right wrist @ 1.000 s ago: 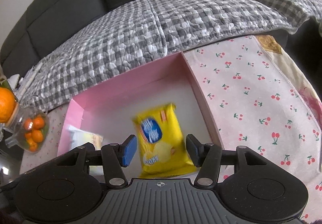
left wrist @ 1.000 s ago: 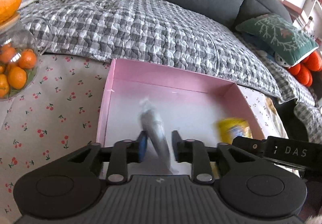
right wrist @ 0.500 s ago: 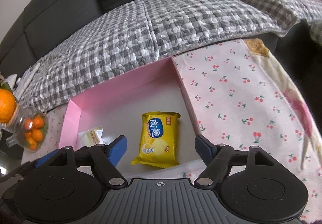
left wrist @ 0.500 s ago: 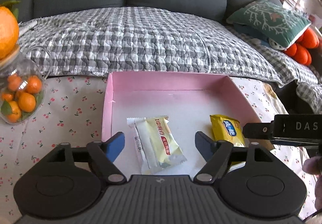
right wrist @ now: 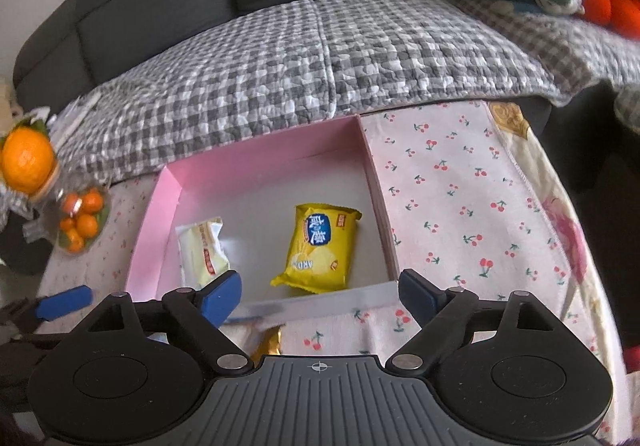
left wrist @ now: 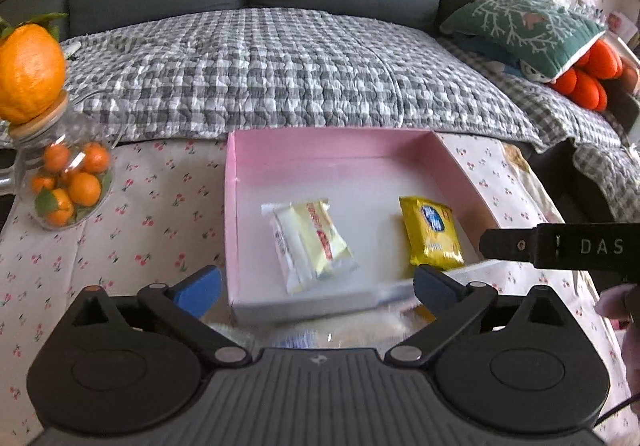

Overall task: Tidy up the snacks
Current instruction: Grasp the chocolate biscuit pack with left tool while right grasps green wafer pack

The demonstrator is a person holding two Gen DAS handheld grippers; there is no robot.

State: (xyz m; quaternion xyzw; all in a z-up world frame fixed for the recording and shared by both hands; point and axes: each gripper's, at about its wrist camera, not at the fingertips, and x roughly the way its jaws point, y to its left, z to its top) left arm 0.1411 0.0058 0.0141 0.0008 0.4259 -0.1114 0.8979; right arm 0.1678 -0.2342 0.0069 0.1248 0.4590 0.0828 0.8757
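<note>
Snacks are seen from the left wrist view already lying in the pink box [left wrist: 236, 213]: a pale cream packet [left wrist: 310, 244] at about 12 o'clock from the left hand-held gripper [left wrist: 316, 284], and a yellow packet [left wrist: 432, 232] toward 2 o'clock. The left jaws have just been opening and stand spread wide, nothing between them; both packets lie flat, apart from each other. Blurred wrappers are glimpsed under the near wall, at 6 o'clock of the box.

From the right wrist view, the right hand-held gripper [right wrist: 320, 296] is likewise spread, its jaws just opened and empty, with the yellow packet [right wrist: 322, 248] at 12 o'clock and the cream packet [right wrist: 202, 252] at 10 o'clock. A gold wrapper [right wrist: 270, 342] lies on the cherry-print worktop [right wrist: 460, 205] outside the box. Judged from this, the release is finished; the jaws are best lifted clear of the box wall before the next snack is approached.
</note>
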